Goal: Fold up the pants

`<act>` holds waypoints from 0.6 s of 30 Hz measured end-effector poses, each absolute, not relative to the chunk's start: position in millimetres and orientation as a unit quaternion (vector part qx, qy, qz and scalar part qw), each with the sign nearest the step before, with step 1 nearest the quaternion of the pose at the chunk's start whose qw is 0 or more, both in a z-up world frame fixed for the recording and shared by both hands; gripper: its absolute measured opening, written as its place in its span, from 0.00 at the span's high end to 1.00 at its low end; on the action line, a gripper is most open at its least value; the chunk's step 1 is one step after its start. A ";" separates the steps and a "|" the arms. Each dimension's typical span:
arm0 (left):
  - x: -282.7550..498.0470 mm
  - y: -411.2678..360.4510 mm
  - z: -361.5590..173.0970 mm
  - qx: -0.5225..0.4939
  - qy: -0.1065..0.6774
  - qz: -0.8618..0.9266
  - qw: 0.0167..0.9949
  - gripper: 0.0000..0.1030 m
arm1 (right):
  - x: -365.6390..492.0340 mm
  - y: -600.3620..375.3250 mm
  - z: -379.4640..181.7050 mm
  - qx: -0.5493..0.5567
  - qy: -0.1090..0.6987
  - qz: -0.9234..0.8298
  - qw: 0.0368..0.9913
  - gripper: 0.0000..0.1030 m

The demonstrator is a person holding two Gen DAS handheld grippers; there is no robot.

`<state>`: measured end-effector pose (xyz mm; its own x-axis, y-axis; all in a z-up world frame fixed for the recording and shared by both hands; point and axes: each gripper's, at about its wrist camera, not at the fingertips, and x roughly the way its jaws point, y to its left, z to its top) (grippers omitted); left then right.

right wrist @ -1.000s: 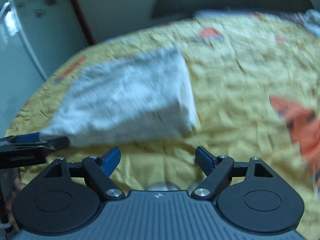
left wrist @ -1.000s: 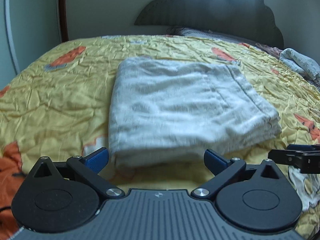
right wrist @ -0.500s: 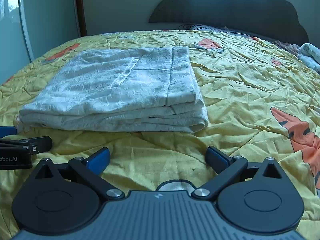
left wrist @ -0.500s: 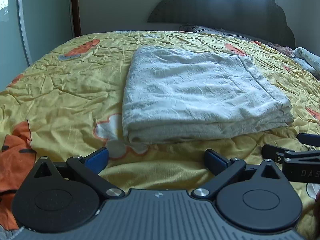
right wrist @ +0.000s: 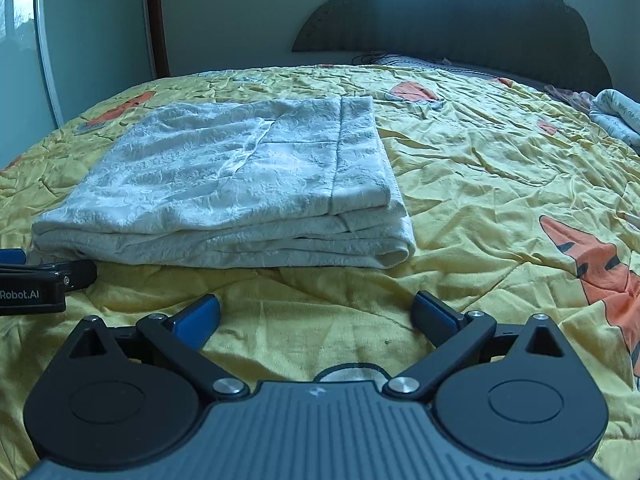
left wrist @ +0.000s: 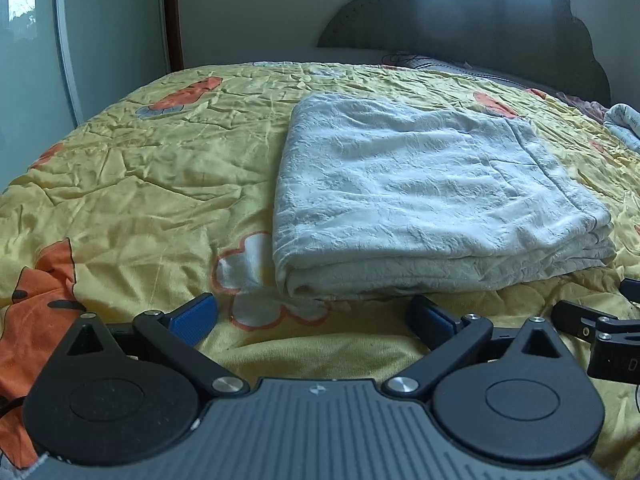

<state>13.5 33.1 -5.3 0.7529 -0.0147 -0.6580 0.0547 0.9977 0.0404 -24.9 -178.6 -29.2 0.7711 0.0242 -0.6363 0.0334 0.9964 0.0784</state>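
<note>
The pale grey-white pants [left wrist: 420, 196] lie folded in a flat rectangular stack on the yellow bedspread [left wrist: 140, 184]. They also show in the right wrist view [right wrist: 240, 184], left of centre. My left gripper [left wrist: 312, 316] is open and empty, just short of the stack's near edge. My right gripper [right wrist: 316, 316] is open and empty, a little before the stack's near right corner. Each gripper shows at the edge of the other's view: the right one [left wrist: 600, 328], the left one [right wrist: 40, 280].
The bedspread has orange cartoon prints [right wrist: 600, 268] and many creases. A dark scalloped headboard [left wrist: 480, 28] stands at the far end. Another folded light cloth [right wrist: 616, 116] lies at the far right. A glass door and wall [left wrist: 36, 40] are on the left.
Both grippers have drawn back from the folded pants, so the stack looks farther off. The right wrist view has steadied from a blurred tilt. The pants have not moved.
</note>
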 end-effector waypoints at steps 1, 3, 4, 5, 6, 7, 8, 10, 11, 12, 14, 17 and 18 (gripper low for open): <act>12.9 33.2 -5.3 0.029 0.351 -0.019 0.936 0.00 | -25.0 -179.1 -29.0 0.043 0.338 -0.002 0.940 0.00; 12.6 32.5 -5.3 0.031 0.351 -0.021 0.936 0.00 | -24.7 -179.4 -28.9 0.043 0.337 -0.001 0.940 0.00; 12.1 32.5 -5.2 0.031 0.351 -0.022 0.936 0.00 | -24.6 -179.1 -29.1 0.043 0.337 -0.001 0.941 0.00; 11.4 32.4 -5.1 0.031 0.351 -0.023 0.936 0.00 | -24.3 -178.8 -28.9 0.043 0.336 -0.001 0.941 0.00; 10.7 32.3 -5.0 0.031 0.351 -0.023 0.936 0.00 | -24.1 -178.6 -28.9 0.043 0.336 -0.002 0.941 0.00; 9.9 32.1 -5.1 0.031 0.351 -0.023 0.936 0.00 | -24.8 -178.3 -29.5 0.044 0.335 -0.003 0.941 0.00; 9.6 32.0 -5.0 0.031 0.351 -0.023 0.936 0.00 | -24.9 -178.1 -29.6 0.044 0.335 -0.003 0.941 0.00; 9.1 31.9 -5.0 0.030 0.351 -0.023 0.936 0.00 | -25.3 -177.8 -29.9 0.045 0.334 -0.004 0.942 0.00; 8.9 31.6 -5.1 0.029 0.350 -0.023 0.936 0.00 | -25.4 -177.7 -29.9 0.045 0.334 -0.004 0.941 0.00; 8.7 31.2 -5.1 0.030 0.350 -0.022 0.936 0.00 | -25.2 -177.8 -29.8 0.045 0.334 -0.004 0.941 0.00; 8.4 30.7 -5.2 0.031 0.350 -0.021 0.936 0.00 | -25.5 -178.1 -29.6 0.045 0.334 -0.003 0.942 0.00; 8.7 30.9 -5.1 0.030 0.350 -0.021 0.936 0.00 | -25.8 -178.0 -29.6 0.045 0.334 -0.004 0.942 0.00; 8.9 31.4 -5.1 0.031 0.350 -0.021 0.936 0.00 | -25.7 -178.0 -29.6 0.045 0.334 -0.004 0.942 0.00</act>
